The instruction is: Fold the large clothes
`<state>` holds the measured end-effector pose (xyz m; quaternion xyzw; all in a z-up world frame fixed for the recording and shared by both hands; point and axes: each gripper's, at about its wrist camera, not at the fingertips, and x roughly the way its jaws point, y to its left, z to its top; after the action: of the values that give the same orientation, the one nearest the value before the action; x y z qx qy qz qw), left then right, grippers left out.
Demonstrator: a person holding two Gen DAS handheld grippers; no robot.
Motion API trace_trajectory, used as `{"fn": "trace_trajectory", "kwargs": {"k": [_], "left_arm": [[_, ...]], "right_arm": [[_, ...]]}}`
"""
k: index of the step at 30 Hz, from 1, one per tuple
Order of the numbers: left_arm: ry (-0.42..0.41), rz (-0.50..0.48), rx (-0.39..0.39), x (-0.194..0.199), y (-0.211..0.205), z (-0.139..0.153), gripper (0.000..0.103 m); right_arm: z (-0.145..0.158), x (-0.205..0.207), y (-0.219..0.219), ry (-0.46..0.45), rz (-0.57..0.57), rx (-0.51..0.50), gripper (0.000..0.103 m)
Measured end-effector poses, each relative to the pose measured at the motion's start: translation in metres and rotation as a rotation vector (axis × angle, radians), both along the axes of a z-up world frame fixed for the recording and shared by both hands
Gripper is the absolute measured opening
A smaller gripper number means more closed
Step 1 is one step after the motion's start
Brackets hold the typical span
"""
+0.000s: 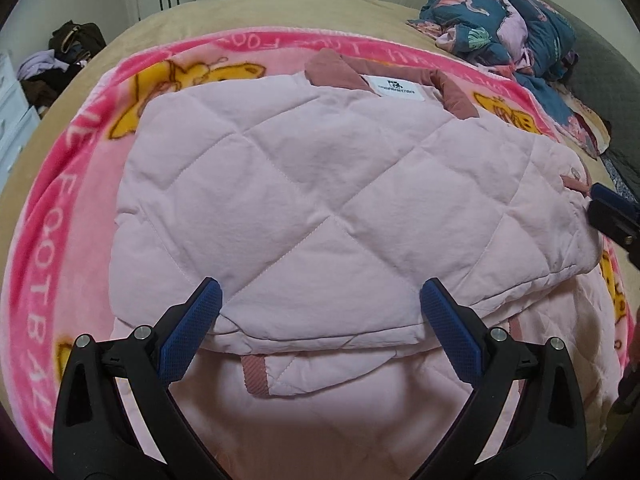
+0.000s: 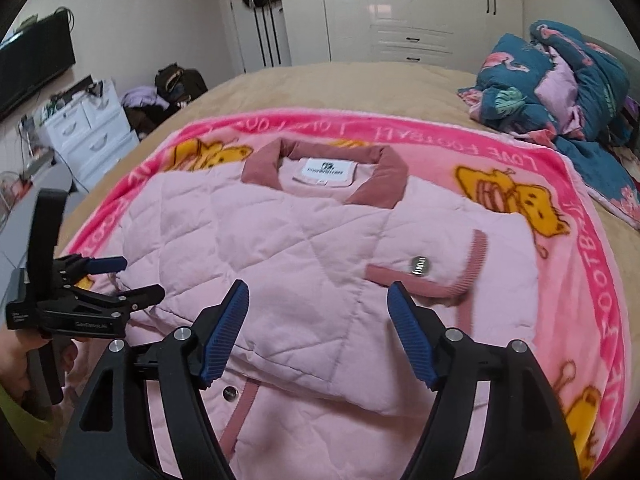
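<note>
A pale pink quilted jacket (image 1: 320, 200) with a dusty-rose collar lies on a pink blanket, its lower part folded up over the body. It also shows in the right wrist view (image 2: 304, 248), collar and white label at the far end. My left gripper (image 1: 320, 304) is open and empty, its blue pads hanging over the near folded edge. My right gripper (image 2: 318, 304) is open and empty above the jacket's near right part, next to a snap button (image 2: 420, 266). The left gripper (image 2: 120, 280) also shows at the jacket's left edge.
The pink cartoon blanket (image 2: 568, 280) covers a tan bed (image 2: 320, 88). A bundled blue flamingo quilt (image 2: 560, 80) lies at the far right. White drawers (image 2: 88, 132), a clothes pile (image 2: 168, 88) and wardrobes (image 2: 400, 8) stand beyond the bed.
</note>
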<state>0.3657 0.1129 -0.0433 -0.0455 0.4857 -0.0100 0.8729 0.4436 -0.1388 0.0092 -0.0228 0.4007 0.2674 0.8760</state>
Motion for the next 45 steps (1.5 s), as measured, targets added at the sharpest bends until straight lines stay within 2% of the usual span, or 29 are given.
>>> {"fn": "trace_trajectory", "kwargs": {"k": [7,12,16,24,28,32,34,45], "left_arm": [[-0.003,-0.006,0.003,0.001,0.000,-0.001,0.094],[-0.005,-0.007,-0.003,0.002,-0.002,-0.002,0.094],[-0.007,-0.009,0.004,0.001,-0.004,-0.002,0.094],[-0.007,-0.013,0.003,0.000,-0.005,0.001,0.094],[-0.008,-0.010,-0.003,-0.003,-0.003,0.006,0.094],[-0.011,-0.006,-0.007,-0.007,-0.003,0.010,0.094],[-0.016,-0.001,-0.016,-0.011,-0.002,0.014,0.094],[-0.093,0.005,-0.012,-0.038,-0.005,0.056,0.094]], "right_arm": [[-0.011,0.011,0.020,0.023,0.012,-0.032,0.071],[-0.042,0.026,0.026,0.115,-0.005,-0.105,0.077],[-0.061,0.029,0.021,0.148,-0.012,-0.068,0.080],[-0.043,0.015,0.007,0.147,-0.051,0.000,0.081],[-0.030,0.007,-0.002,0.124,-0.066,0.033,0.087],[-0.022,0.002,-0.009,0.132,-0.073,0.048,0.089],[-0.020,-0.001,-0.012,0.130,-0.079,0.049,0.095],[0.011,-0.018,-0.027,0.078,-0.097,0.092,0.097]]}}
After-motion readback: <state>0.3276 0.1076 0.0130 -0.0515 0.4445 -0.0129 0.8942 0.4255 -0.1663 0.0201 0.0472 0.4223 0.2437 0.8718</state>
